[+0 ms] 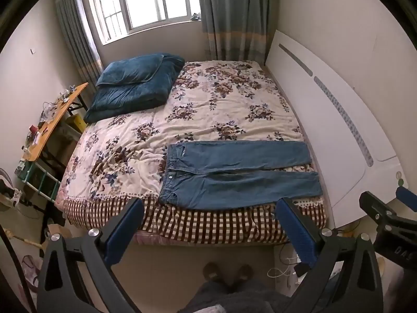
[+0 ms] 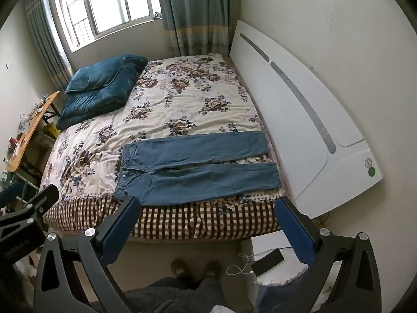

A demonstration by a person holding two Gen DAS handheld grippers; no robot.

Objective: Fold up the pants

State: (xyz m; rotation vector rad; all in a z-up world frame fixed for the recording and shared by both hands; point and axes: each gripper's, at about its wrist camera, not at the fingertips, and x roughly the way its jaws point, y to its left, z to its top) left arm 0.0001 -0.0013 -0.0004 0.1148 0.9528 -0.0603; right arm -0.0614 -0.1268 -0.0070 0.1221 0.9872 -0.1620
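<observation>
Left wrist view. I am holding my left gripper (image 1: 209, 208) above the floor in front of the bed (image 1: 182, 224), tilted down toward it. My blue-padded fingers (image 1: 125, 232) are standing spread wide, released, with nothing between them. The jeans (image 1: 234, 174) are lying flat on the floral bedspread (image 1: 208, 109), along the near edge of the mattress toward the right; the waistband is pointing left, both legs are running right toward the white headboard (image 1: 325, 120), and a thin strip of bedspread is showing between the legs. A folded teal quilt with a pillow (image 1: 135, 86) is sitting at the far left corner of the bed, below the window (image 1: 146, 0). An orange side table (image 1: 52, 120), cluttered with small items, is standing against the left wall. My right gripper (image 1: 385, 208) is poking in at the right edge. My slippered feet (image 1: 226, 274) are showing at the bottom.

Right wrist view. I am holding my right gripper (image 2: 207, 208) short of the bed too, fingers (image 2: 294, 232) spread wide and empty, well apart from the jeans. The near trouser leg is lying just beyond the fingertips, above the checked bed skirt (image 2: 195, 221). A phone on a cable (image 2: 265, 260) is resting on a white stand at the lower right.
</observation>
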